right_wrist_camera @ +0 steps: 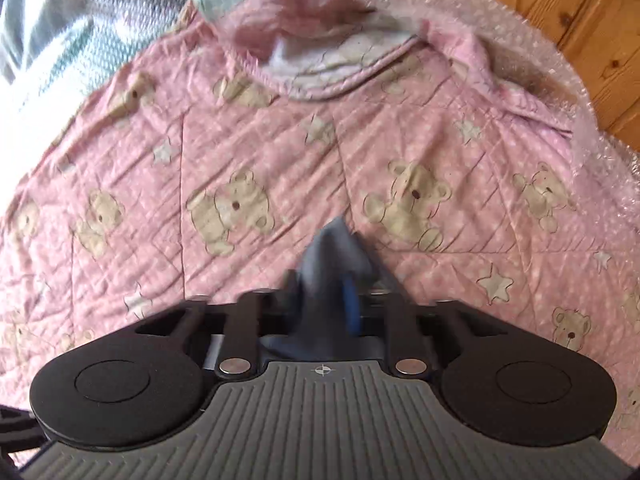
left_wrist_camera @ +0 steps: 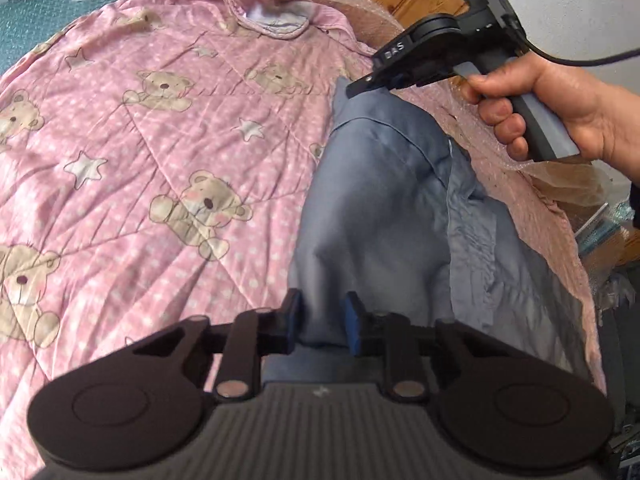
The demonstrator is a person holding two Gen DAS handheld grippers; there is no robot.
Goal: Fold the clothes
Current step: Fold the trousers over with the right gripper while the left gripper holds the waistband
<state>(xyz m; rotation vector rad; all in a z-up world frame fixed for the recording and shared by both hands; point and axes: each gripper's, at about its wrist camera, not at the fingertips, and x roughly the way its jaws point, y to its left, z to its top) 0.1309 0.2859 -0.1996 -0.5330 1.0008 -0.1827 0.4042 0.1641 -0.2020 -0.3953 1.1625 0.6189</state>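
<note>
Blue-grey cotton shirt [left_wrist_camera: 380, 200] lies on pink bear-print quilt [left_wrist_camera: 160, 140]. Left claw [left_wrist_camera: 322, 320] clenched on its near fold, right claw [right_wrist_camera: 320, 296] on its far corner.

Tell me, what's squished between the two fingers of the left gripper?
A bunched fold of the blue shirt sits between the left gripper's fingers, over the pink teddy-bear quilt. The left wrist view shows it.
</note>
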